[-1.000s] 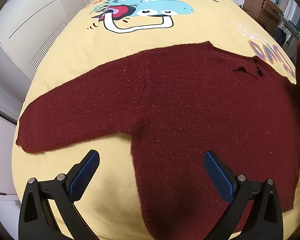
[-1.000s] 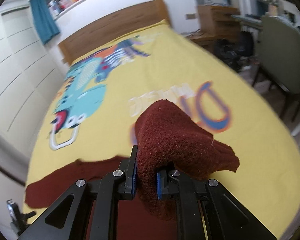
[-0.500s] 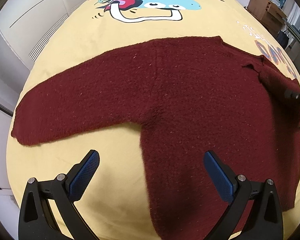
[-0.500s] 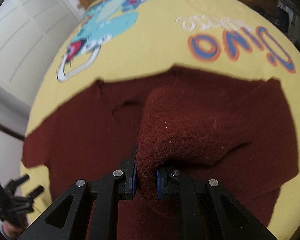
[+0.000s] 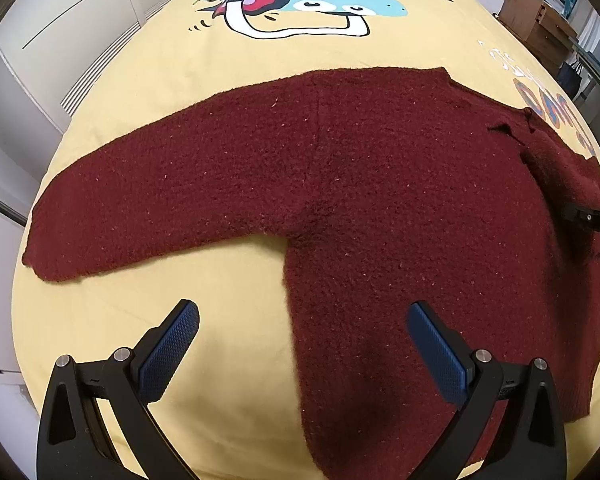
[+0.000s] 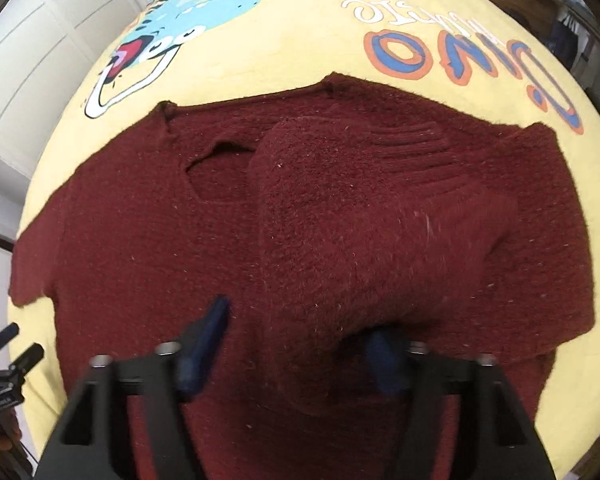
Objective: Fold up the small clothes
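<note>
Landmark: maroon sweater (image 5: pixel 380 208), lying flat on the yellow bedspread (image 5: pixel 220 344). At its left sleeve (image 5: pixel 148 200), still spread outward, the left gripper (image 5: pixel 300 344) is hovering wide open and empty. At its right, the right gripper (image 6: pixel 296 344) is opening, releasing the right sleeve (image 6: pixel 340 216), now lying folded across the chest. One sleeve fold is judged done.

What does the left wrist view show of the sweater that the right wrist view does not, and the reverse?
Left wrist only: the dark red knitted sweater's outstretched sleeve lying flat, full length. Right wrist only: the other sleeve folded across the body, its ribbed cuff, and the open neckline. Both show the yellow cartoon-print bedspread and the sweater body. The left tongs are open; the right tongs are opening off the sleeve.
</note>
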A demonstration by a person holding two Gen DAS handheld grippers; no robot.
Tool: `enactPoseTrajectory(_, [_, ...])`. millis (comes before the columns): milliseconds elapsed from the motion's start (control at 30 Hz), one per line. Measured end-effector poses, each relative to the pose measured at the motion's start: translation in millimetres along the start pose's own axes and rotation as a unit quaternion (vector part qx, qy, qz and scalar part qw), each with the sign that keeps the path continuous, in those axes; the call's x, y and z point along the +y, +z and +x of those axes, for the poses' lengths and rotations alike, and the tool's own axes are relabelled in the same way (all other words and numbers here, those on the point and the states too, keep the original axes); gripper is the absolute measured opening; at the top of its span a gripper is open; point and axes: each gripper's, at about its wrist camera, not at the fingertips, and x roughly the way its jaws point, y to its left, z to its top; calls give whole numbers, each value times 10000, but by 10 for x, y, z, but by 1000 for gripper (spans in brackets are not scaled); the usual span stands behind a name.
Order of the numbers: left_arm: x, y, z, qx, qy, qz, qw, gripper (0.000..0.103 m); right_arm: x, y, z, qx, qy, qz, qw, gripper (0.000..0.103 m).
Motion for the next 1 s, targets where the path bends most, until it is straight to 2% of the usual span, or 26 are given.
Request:
enactPoseTrajectory(333, [-138, 13, -28, 11, 37, 181, 9998, 102, -223, -112, -122, 298, -468, -231, 9982, 83])
enactPoseTrajectory(567, [-459, 46, -24, 20, -70, 539, 9985, 102, -549, -400, -286, 335, -79, 79, 9994, 84])
enactPoseTrajectory(767, [-1045, 177, -114, -110, -390, 1185, 9921, 102, -841, -743, -463, 251, -305, 188, 9990, 84])
enactPoseTrajectory(867, [-1442, 285, -164, -226, -476, 1640, 9851, 102, -993, -841, -541, 196, -382, 335, 9985, 84])
enactPoseTrajectory(1000, [-2052, 411, -188, -390, -542, 2280, 9714, 102, -1193, -919, -610, 106, -355, 561, 9977, 84])
